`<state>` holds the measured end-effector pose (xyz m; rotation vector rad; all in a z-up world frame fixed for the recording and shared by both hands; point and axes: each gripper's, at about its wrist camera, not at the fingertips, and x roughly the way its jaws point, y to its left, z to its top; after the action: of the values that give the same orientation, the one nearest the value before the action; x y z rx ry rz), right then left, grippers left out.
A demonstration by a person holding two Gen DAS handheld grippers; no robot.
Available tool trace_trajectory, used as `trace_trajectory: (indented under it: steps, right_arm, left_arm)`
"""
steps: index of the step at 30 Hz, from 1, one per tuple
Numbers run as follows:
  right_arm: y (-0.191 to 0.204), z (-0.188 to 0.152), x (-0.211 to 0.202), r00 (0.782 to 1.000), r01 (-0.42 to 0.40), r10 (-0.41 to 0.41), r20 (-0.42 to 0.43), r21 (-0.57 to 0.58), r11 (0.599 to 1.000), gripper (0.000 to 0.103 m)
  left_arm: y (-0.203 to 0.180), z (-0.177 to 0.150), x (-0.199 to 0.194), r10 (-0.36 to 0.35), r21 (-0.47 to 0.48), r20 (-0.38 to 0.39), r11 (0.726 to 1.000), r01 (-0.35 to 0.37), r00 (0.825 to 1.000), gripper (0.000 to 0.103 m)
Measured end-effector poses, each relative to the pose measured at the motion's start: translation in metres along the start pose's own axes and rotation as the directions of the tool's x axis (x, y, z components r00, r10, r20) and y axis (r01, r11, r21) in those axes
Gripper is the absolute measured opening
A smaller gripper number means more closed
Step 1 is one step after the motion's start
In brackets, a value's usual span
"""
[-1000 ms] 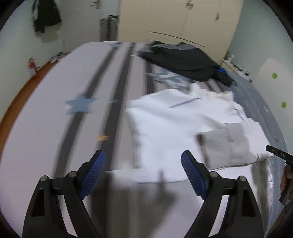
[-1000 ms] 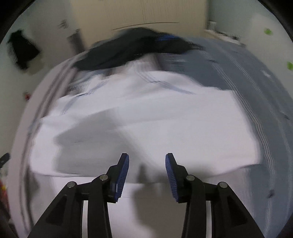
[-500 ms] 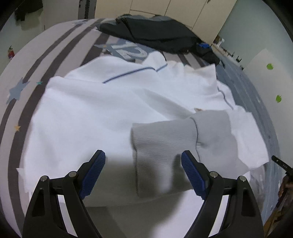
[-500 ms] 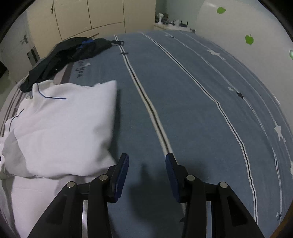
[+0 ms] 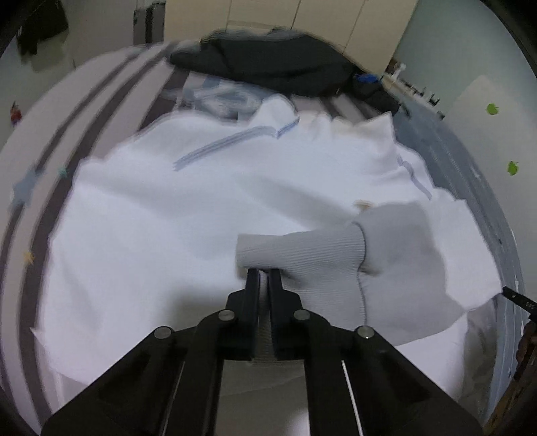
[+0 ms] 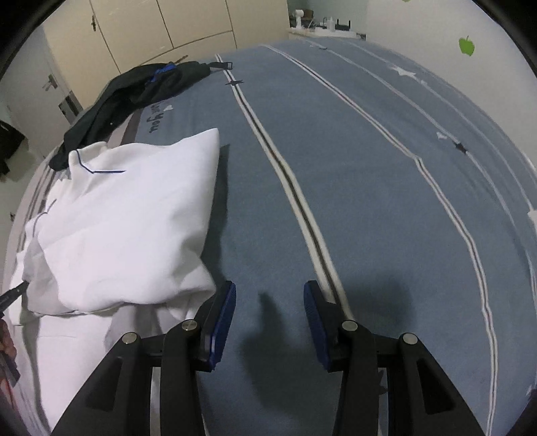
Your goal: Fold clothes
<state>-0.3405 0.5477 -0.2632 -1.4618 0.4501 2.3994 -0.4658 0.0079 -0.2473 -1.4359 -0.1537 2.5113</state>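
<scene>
A white sweatshirt (image 5: 167, 218) with thin blue piping lies crumpled on the bed. Its grey ribbed cuff (image 5: 302, 248) rests on top of the white cloth, near the front. My left gripper (image 5: 264, 273) is shut on the near edge of that cuff, and a strip of grey ribbing shows between the fingers. In the right wrist view the same sweatshirt (image 6: 127, 218) lies to the left. My right gripper (image 6: 268, 302) hangs open over the bare blue sheet just right of the garment, its left finger close to the white hem, with nothing between its pads.
A heap of dark clothes (image 5: 278, 67) lies at the far end of the bed, also seen as dark clothes (image 6: 134, 90) in the right wrist view. The blue striped bedsheet (image 6: 369, 167) stretches to the right. Cream wardrobe doors (image 6: 161, 30) stand behind.
The left gripper moved right from the striped sheet onto the sweatshirt, then closed on the grey cuff. The right gripper swung off the white garment to the blue sheet beside it and stayed open.
</scene>
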Motion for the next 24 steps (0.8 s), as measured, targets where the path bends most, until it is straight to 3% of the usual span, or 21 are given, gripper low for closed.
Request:
trace_trajectory:
  steps: [4, 5, 7, 12, 19, 24]
  right_arm:
    - [0.018, -0.006, -0.006, 1.0, -0.018, 0.018, -0.005, -0.028, 0.999, 0.04]
    - [0.024, -0.007, -0.006, 1.0, -0.025, 0.025, -0.008, -0.034, 0.999, 0.045]
    - [0.036, -0.011, -0.007, 1.0, -0.029, 0.029, -0.008, -0.048, 0.998, 0.054]
    - [0.067, -0.019, -0.007, 1.0, -0.023, 0.022, -0.009, -0.077, 0.997, 0.059]
    - [0.106, -0.027, 0.012, 0.999, -0.023, 0.017, -0.04, -0.139, 0.99, 0.059]
    - [0.124, -0.031, 0.027, 0.998, 0.052, -0.056, -0.013, -0.197, 0.979, 0.059]
  left_arm:
    - [0.005, 0.02, -0.039, -0.038, 0.02, 0.074, 0.999, 0.037, 0.997, 0.004]
    - [0.007, 0.025, -0.049, -0.042, 0.029, 0.087, 0.999, 0.039, 0.995, 0.004]
    - [0.013, 0.033, -0.063, -0.031, 0.041, 0.111, 0.999, 0.027, 0.993, 0.004]
    - [0.047, 0.041, -0.09, 0.01, 0.004, 0.138, 1.0, -0.01, 0.99, 0.004]
    - [0.079, 0.027, -0.083, 0.054, 0.016, 0.075, 0.998, -0.056, 0.996, 0.004]
    - [0.085, 0.01, -0.067, 0.09, 0.027, 0.021, 0.996, -0.09, 0.996, 0.002]
